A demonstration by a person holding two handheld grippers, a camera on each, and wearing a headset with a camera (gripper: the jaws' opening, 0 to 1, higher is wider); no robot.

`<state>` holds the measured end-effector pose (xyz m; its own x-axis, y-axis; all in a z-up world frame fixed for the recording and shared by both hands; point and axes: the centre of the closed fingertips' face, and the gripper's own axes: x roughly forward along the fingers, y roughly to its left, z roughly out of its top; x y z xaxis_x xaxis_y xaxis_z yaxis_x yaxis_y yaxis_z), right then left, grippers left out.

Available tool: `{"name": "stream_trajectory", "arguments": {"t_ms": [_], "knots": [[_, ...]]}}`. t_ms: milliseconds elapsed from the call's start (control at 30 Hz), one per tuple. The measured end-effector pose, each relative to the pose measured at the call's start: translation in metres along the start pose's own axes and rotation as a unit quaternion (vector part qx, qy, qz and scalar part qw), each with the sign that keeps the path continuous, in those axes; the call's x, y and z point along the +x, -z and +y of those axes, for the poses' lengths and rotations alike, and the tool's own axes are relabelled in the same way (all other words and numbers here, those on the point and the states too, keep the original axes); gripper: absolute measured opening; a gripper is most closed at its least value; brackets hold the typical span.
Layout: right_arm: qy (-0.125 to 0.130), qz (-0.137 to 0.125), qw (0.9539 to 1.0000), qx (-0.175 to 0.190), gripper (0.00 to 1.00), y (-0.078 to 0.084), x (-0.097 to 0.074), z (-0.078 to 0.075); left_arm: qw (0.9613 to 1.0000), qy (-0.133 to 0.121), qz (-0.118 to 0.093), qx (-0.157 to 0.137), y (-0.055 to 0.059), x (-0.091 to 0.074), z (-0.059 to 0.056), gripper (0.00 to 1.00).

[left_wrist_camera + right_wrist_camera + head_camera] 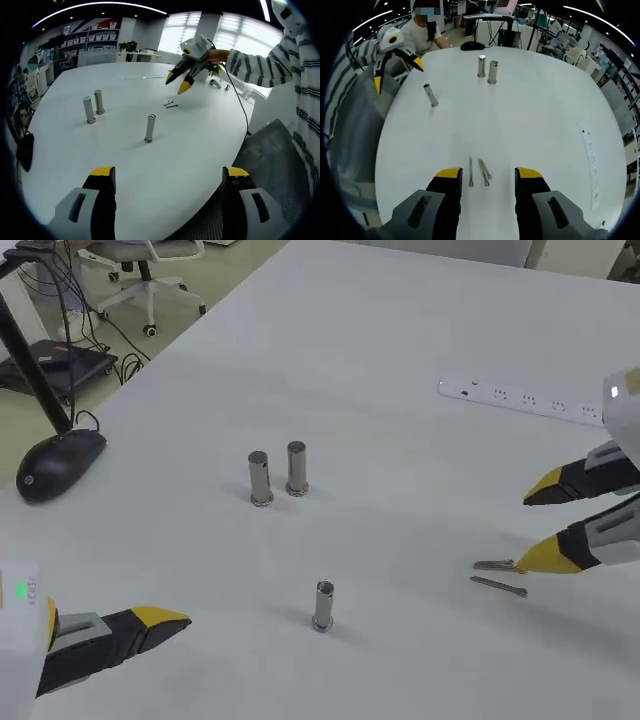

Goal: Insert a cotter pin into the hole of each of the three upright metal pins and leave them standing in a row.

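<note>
Head view | right gripper spread over cotter pins near table edge, apparently to pick one | left gripper spread, waiting | metal pins upright mid-table, holes unfilled

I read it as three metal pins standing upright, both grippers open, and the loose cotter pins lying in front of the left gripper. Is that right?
Not quite. The cotter pins lie in front of the right gripper, between its open jaws, as the right gripper view shows. The rest holds.
</note>
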<state>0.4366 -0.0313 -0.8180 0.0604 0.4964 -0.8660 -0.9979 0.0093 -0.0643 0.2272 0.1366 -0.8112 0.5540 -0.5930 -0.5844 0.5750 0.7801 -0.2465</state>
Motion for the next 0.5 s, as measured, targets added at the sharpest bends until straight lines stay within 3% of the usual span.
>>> {"name": "stream_trajectory", "arguments": {"t_ms": [100, 500], "knots": [[0.003, 0.010, 0.9999, -0.004, 0.35, 0.005, 0.006, -0.004, 1.0000, -0.007, -0.003, -0.006, -0.001, -0.001, 0.003, 0.87], [-0.005, 0.035, 0.9993, -0.006, 0.30, 0.019, 0.027, -0.013, 0.9998, -0.014, -0.010, -0.007, -0.004, -0.005, 0.009, 0.86]]}}
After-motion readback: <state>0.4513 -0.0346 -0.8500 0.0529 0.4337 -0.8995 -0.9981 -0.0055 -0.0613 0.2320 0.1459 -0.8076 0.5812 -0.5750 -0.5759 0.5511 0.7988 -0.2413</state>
